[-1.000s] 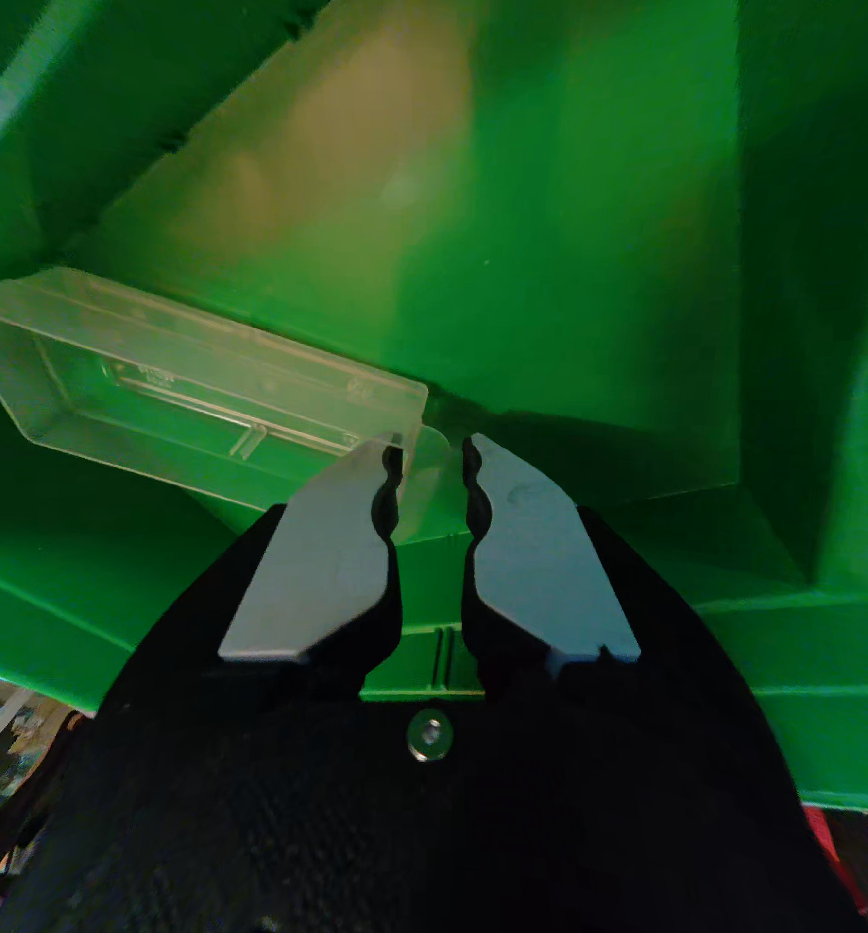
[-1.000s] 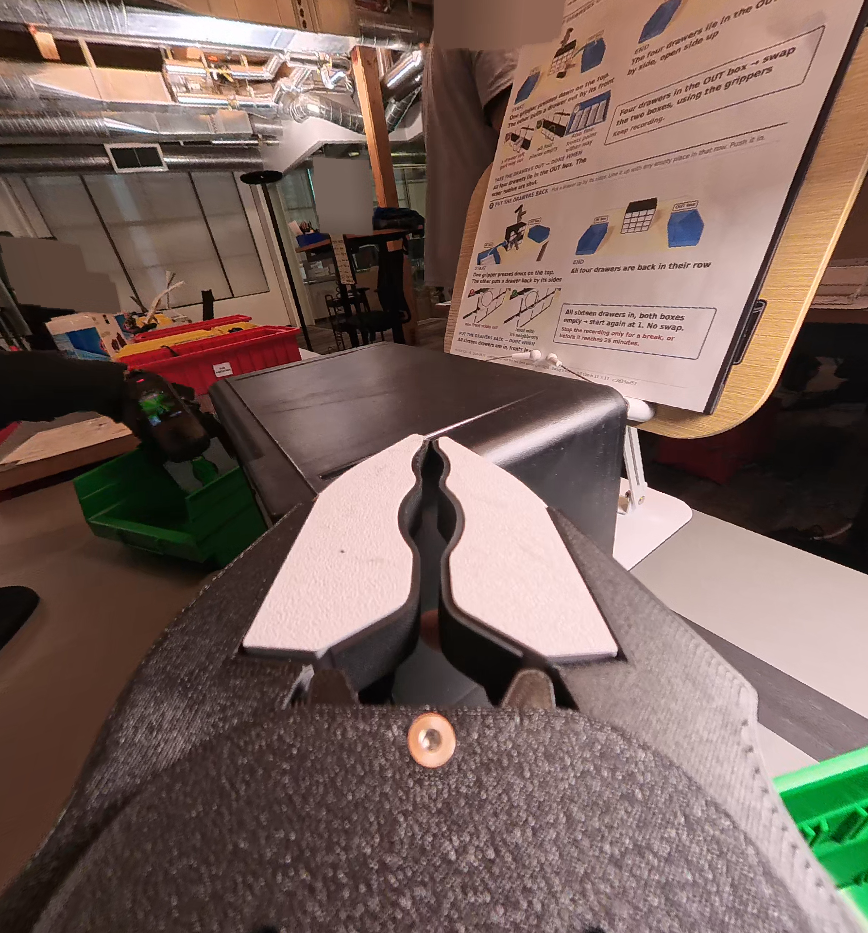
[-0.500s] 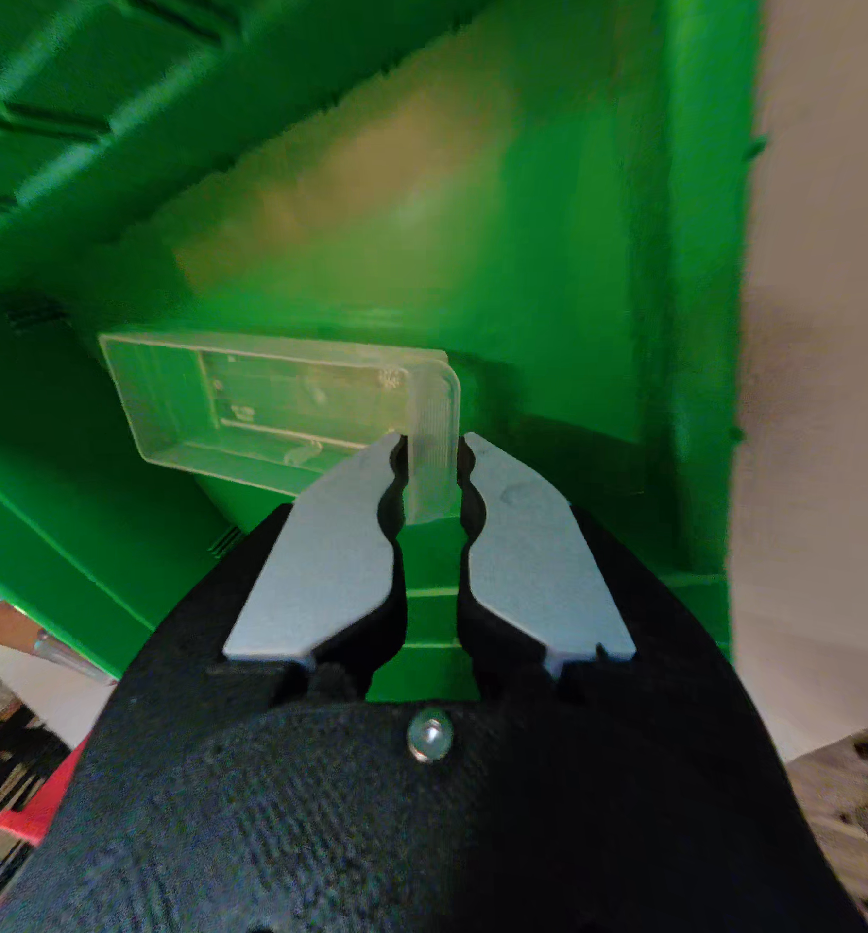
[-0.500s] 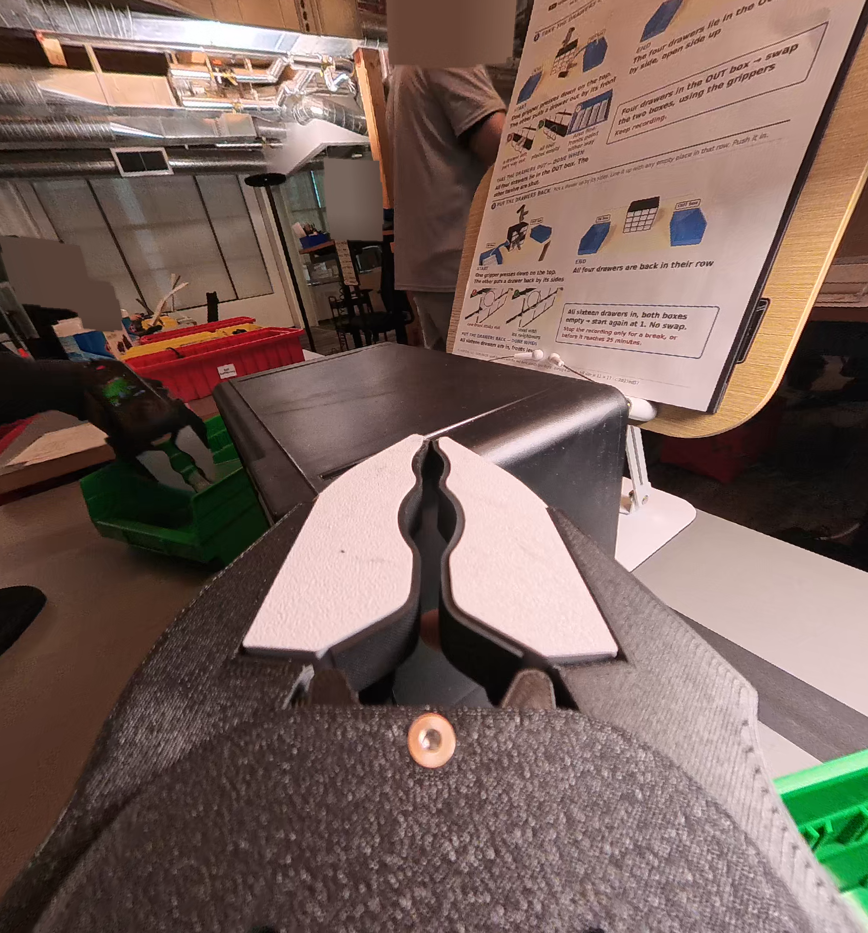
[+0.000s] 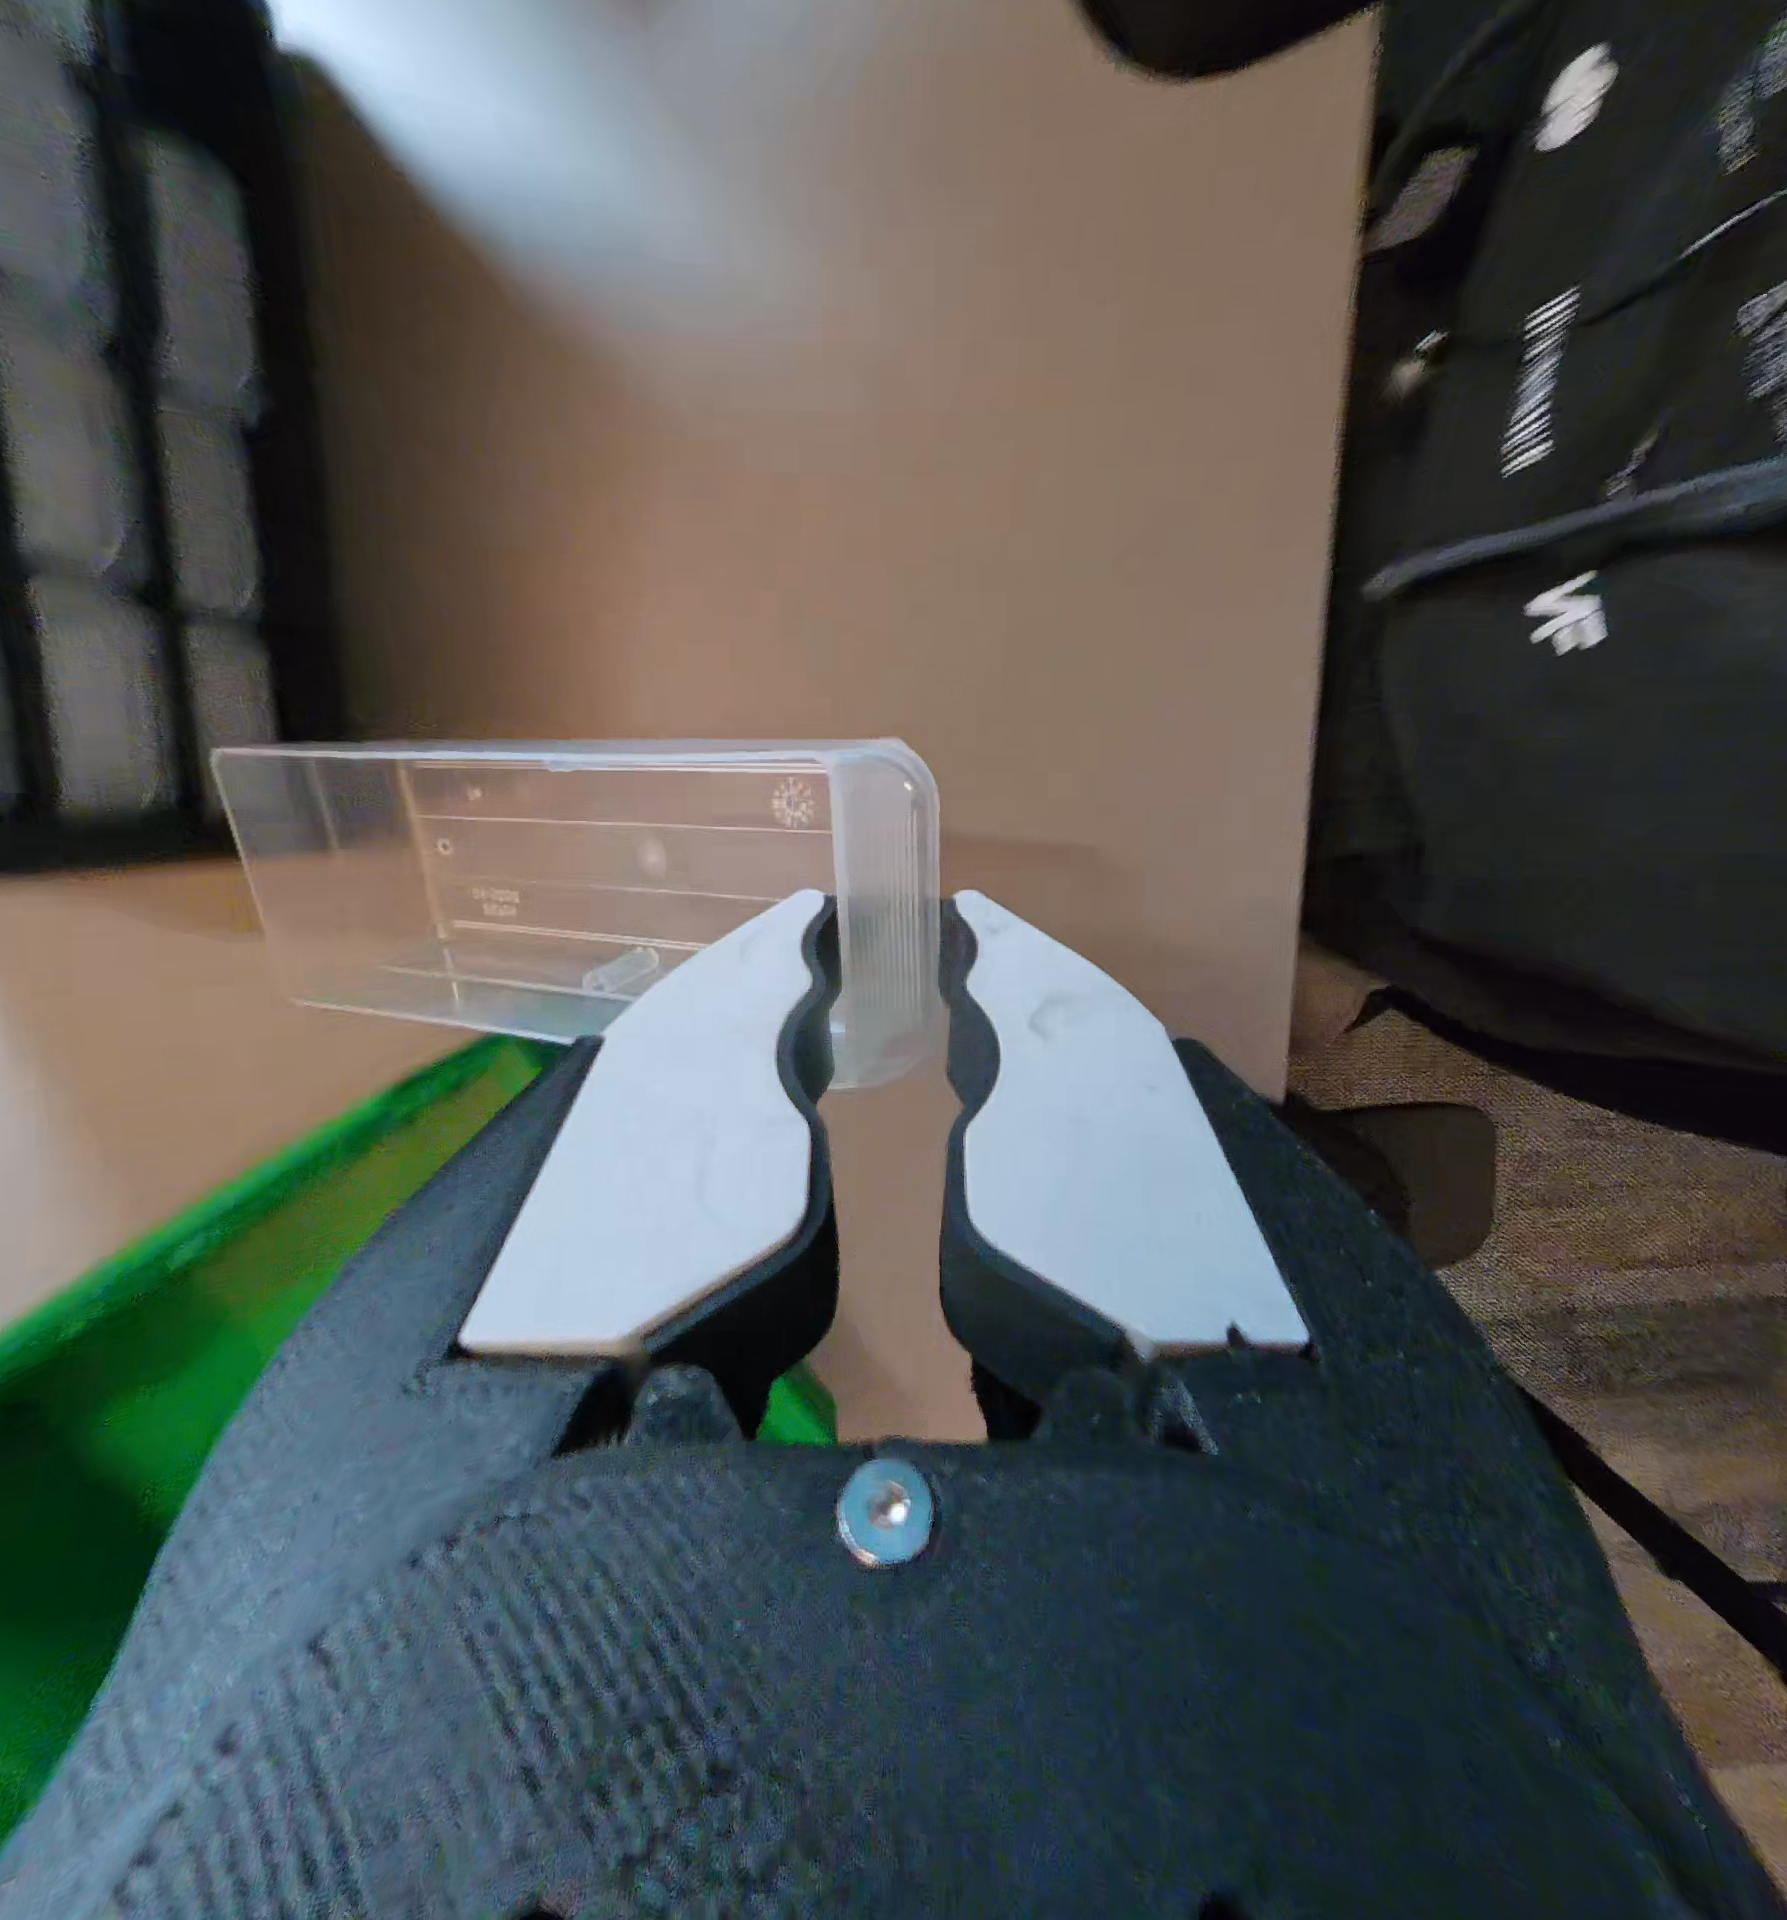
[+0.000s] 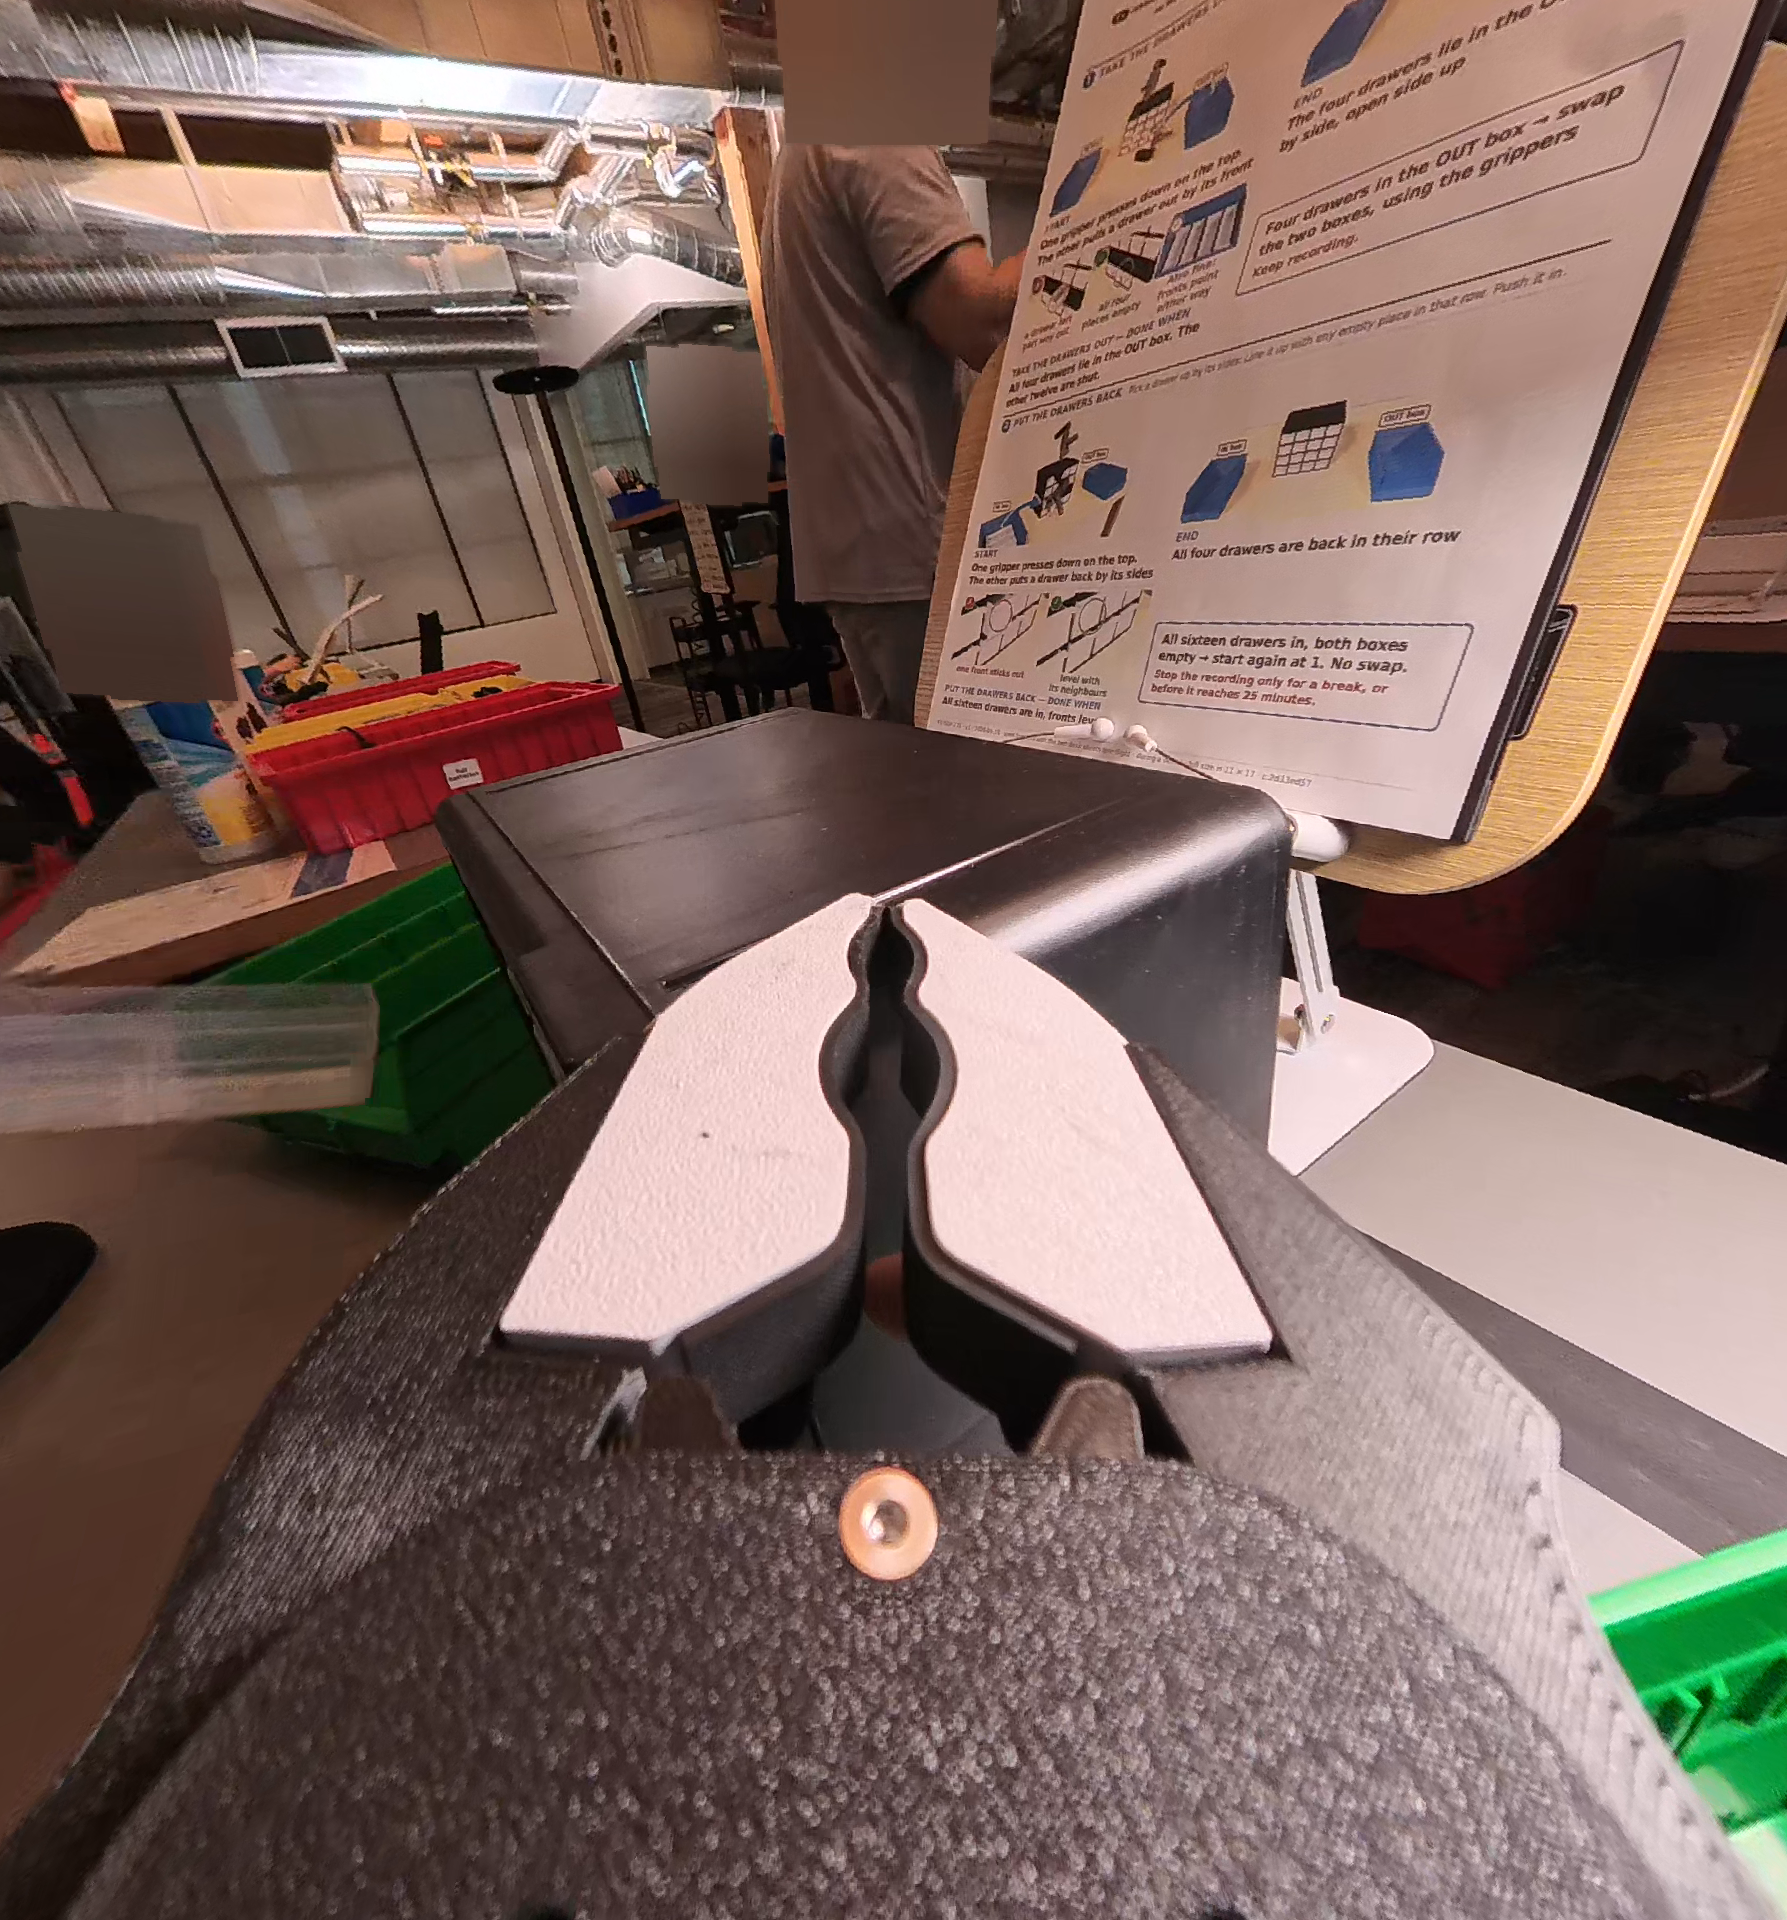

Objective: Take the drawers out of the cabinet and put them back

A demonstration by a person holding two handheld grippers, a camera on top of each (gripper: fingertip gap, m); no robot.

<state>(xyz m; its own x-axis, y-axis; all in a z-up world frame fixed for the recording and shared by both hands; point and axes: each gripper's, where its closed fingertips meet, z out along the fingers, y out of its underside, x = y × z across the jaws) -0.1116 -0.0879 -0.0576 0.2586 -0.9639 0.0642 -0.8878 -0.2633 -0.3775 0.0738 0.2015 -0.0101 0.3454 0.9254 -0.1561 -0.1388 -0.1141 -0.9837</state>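
My left gripper (image 5: 884,914) is shut on the front tab of a clear plastic drawer (image 5: 556,883), which it holds in the air above the table with the drawer's body pointing left. The same drawer (image 6: 151,1055) shows blurred at the left of the right wrist view. The black cabinet (image 6: 868,821) stands in the middle of the table; its drawer front (image 5: 89,436) shows blurred at the left of the left wrist view. My right gripper (image 6: 887,920) is shut and empty, with its tips against the cabinet's top near edge.
A green bin (image 6: 421,1018) sits left of the cabinet and shows below my left gripper (image 5: 110,1382). A second green bin (image 6: 1741,1673) is at the lower right. An instruction board (image 6: 1336,416) stands behind the cabinet. Red bins (image 6: 432,738) and a standing person (image 6: 868,416) are farther back.
My left gripper has lifted the clear drawer out of the green bin and swung it towards the cabinet. My right gripper has stayed shut on the cabinet's top.
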